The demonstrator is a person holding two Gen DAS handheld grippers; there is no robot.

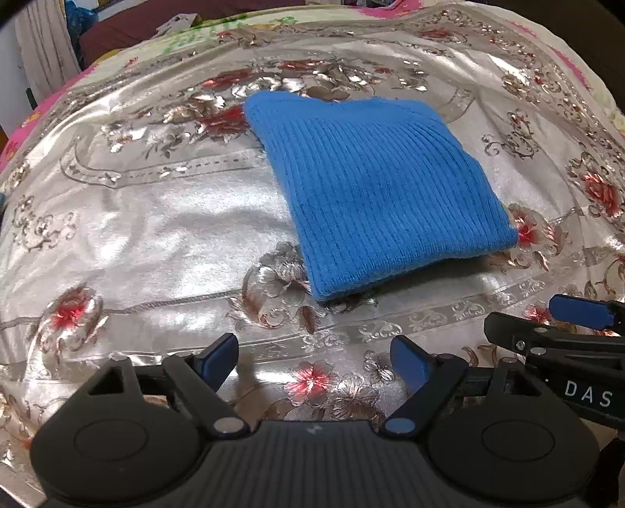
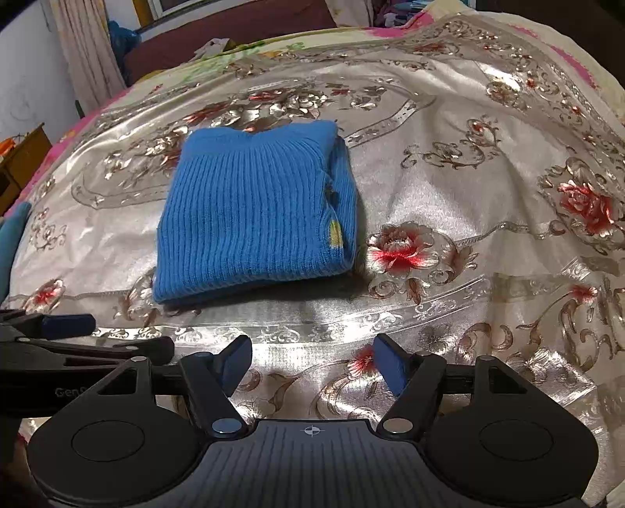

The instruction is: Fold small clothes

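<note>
A blue ribbed knit garment [image 1: 375,183] lies folded into a compact rectangle on the silver floral bedspread [image 1: 156,219]. In the right wrist view the garment [image 2: 250,219] shows stacked layers and a small yellow patch at its right edge. My left gripper [image 1: 314,361] is open and empty, hovering short of the garment's near edge. My right gripper [image 2: 310,365] is open and empty too, set back from the garment's near right corner. Each gripper shows at the edge of the other's view: the right one [image 1: 578,312], the left one [image 2: 70,324].
The bedspread [image 2: 468,187] covers a bed with pink and floral bedding at its far edge. A dark red headboard or sofa [image 2: 234,27] stands beyond. A curtain [image 2: 86,50] and a wooden piece of furniture [image 2: 19,164] are at the left.
</note>
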